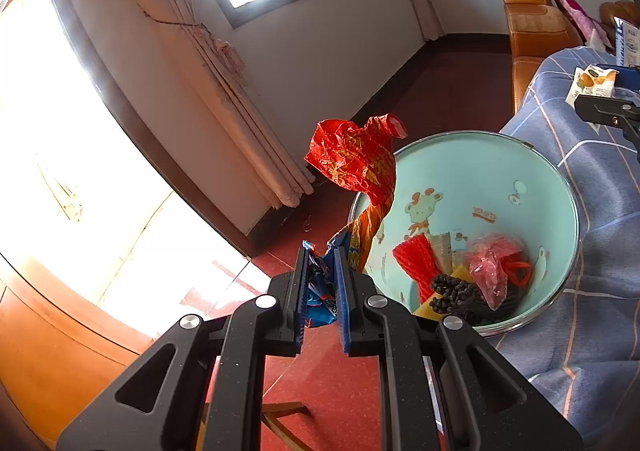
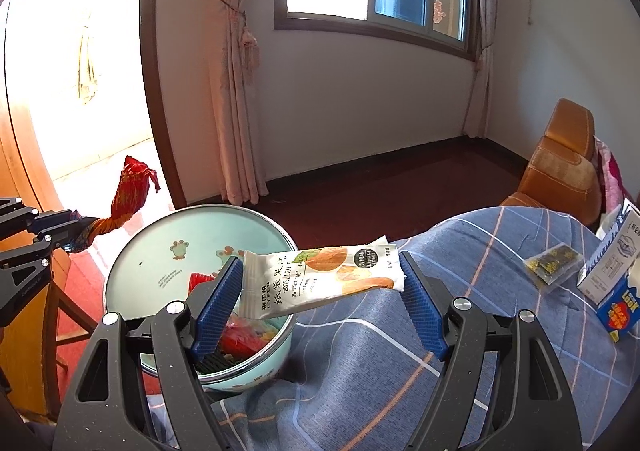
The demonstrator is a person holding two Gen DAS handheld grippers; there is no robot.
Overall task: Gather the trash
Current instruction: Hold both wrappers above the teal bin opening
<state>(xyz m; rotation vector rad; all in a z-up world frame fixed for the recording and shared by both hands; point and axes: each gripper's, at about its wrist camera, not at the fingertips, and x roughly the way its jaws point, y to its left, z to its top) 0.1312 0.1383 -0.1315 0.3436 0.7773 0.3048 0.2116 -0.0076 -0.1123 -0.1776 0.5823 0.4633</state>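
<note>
Two hand-held grippers, left hand-held gripper (image 1: 323, 287) clamped on red wrapper (image 1: 354, 159); right hand-held gripper (image 2: 322, 299) spanning white snack packet (image 2: 324, 277), apparently gripped endwise, above bin (image 2: 192, 235)

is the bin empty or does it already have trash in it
Partly filled. The bin holds a red net, a pink bag and a black cord at its bottom; its upper walls are bare.

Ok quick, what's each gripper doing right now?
Left gripper: closed on the red and blue wrapper.
Right gripper: jaws wide, holding the white snack packet by its ends, over the bin.
</note>
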